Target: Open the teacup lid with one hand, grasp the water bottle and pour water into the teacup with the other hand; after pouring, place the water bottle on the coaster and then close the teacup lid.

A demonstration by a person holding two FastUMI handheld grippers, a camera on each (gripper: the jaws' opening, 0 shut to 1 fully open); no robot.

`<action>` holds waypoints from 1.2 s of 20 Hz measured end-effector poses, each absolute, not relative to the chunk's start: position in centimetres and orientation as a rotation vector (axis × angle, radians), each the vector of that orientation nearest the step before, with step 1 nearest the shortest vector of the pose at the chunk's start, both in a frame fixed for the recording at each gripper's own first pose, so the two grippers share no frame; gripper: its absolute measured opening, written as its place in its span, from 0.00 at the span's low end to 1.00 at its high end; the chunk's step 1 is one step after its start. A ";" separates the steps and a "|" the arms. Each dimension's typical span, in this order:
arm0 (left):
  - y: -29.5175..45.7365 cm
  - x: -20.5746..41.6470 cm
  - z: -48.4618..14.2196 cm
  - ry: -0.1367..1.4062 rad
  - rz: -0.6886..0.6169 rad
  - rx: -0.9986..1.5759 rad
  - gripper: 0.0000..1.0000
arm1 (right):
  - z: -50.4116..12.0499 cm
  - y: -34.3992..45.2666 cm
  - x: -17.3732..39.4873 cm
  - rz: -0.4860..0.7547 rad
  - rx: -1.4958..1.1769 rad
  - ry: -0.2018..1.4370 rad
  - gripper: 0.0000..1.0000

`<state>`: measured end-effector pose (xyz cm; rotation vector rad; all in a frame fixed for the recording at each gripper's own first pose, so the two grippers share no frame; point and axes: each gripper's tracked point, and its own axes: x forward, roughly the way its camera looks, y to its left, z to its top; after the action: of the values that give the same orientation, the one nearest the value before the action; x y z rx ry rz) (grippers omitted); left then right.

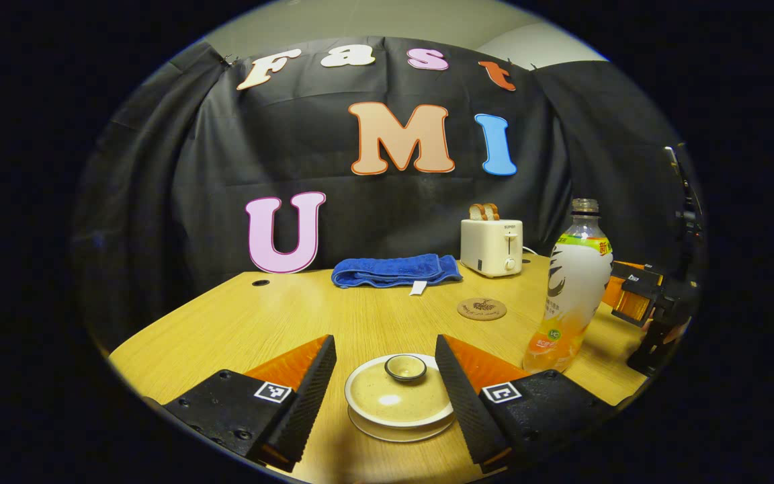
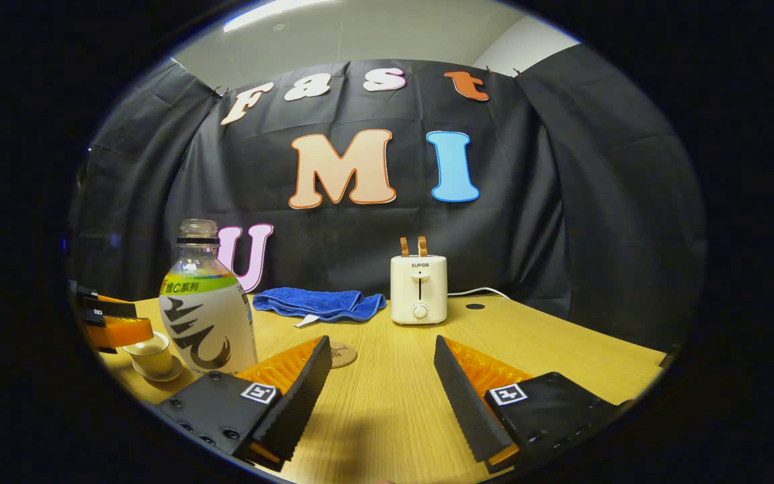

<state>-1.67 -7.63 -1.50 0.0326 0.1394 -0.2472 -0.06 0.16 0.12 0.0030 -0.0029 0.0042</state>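
On the wooden table [image 1: 239, 323], seen from the left gripper view, the teacup [image 1: 400, 396] sits low and near, its lid [image 1: 397, 393] on so that the cup's body is hidden beneath it; the saucer [image 1: 404, 430] shows as a thin rim below. The left gripper [image 1: 385, 383] hangs over the cup with its fingers wide apart, one on either side of the lid, and neither finger can be said to touch it. The lid's knob [image 1: 406, 368] stands between the fingertips. Beyond lie a blue towel [image 1: 395, 270], a round coaster [image 1: 482, 309] and a toaster [image 1: 492, 247] with bread in it. To the right, the water bottle [image 1: 572, 289] stands upright, capless, near the cup and apart from the coaster. At the far right edge the other gripper is partly cut off and dark, so its fingers are hard to make out there.

From the right gripper view, the left gripper [image 2: 115, 323] pokes in at the far left above the teacup [image 2: 150, 353], mostly cut off. The water bottle [image 2: 207, 312] stands just left of the near finger, which covers part of its base. The coaster [image 2: 341, 354] peeks out, half hidden behind that finger. The right gripper [image 2: 381, 376] hovers low over bare table [image 2: 562, 349], fingers spread wide and holding nothing. The towel [image 2: 320, 304] and toaster [image 2: 418, 289] sit at the back.
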 end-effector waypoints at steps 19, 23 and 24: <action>-8.8 -1.8 -2.2 0.146 -0.270 0.089 0.23 | 0.1 0.3 -0.1 0.011 0.004 -0.001 0.94; -8.3 -1.6 -1.5 0.119 -0.250 0.063 0.23 | 0.0 0.7 -0.3 0.031 0.004 0.004 0.98; -8.1 -1.6 -1.1 0.106 -0.244 0.058 0.22 | 0.1 0.7 -0.6 0.033 0.004 0.005 0.94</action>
<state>-1.57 -8.08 -1.12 0.0583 0.1063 -0.2436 -0.55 0.71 0.08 0.0038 0.0048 0.0330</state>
